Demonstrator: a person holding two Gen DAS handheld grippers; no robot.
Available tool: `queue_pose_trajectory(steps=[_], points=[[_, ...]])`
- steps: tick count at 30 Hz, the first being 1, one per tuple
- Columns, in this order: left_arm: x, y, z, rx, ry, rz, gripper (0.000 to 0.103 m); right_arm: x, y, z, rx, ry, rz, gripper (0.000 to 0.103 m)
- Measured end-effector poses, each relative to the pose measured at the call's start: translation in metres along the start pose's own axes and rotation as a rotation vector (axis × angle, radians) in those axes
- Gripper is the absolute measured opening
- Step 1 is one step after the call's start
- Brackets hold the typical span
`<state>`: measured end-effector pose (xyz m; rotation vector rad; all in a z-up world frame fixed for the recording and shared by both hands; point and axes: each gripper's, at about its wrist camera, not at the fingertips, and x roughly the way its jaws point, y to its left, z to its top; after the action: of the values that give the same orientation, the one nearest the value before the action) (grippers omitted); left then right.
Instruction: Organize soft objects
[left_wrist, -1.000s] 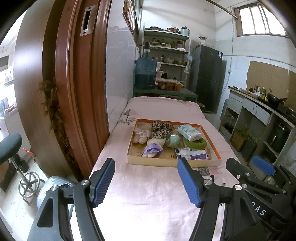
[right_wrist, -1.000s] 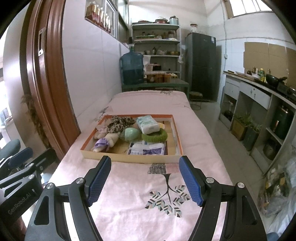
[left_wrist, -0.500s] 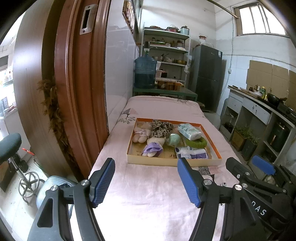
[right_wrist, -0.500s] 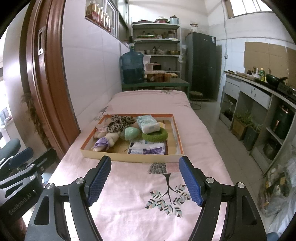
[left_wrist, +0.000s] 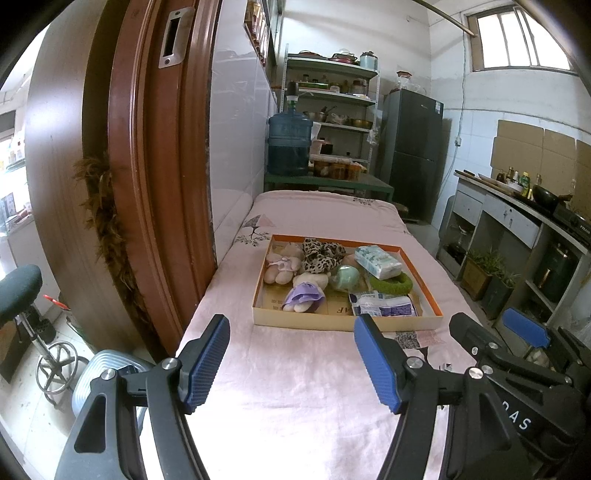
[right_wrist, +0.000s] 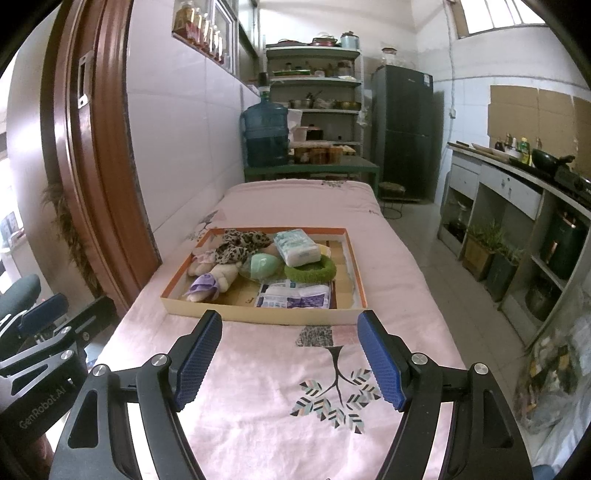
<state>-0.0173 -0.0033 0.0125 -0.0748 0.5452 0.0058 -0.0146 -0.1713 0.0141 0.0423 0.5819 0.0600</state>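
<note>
Pink bedsheet (left_wrist: 295, 387) fills the left wrist view, and the left gripper (left_wrist: 291, 360) hovers over it with its blue pads spread wide, nothing between them. Ahead sits the shallow cardboard tray (left_wrist: 332, 322), well apart from the fingertips, packed with soft things: a plush toy in a purple dress (left_wrist: 306, 293) at the near left, a leopard-print fabric piece (left_wrist: 321, 254) behind it, a green ring (left_wrist: 391, 282) to the right, a tissue pack (left_wrist: 376, 257) resting above that ring. Over to the right wrist view now: the right gripper (right_wrist: 290, 356) is just as wide open and empty, aimed at the tray's near wall (right_wrist: 266, 317), with a flat wipes packet (right_wrist: 295, 295) lying just inside it and a pale green ball (right_wrist: 263, 266) wedged among the toys. The danger here, I'd say, is the clutter; items overlap, so closing on one could drag a neighbour out or pinch two at once, and a low approach could catch the tray wall and shove the whole tray along the sheet.
</note>
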Motion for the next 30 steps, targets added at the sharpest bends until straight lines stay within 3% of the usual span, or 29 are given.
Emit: queue_pose_trajectory(steps=[30], points=[[0.0000, -0.0002, -0.0003, -0.002, 0.004, -0.001, 0.070, 0.0008, 0.0002, -0.0007, -0.001, 0.003, 0.001, 0.077]])
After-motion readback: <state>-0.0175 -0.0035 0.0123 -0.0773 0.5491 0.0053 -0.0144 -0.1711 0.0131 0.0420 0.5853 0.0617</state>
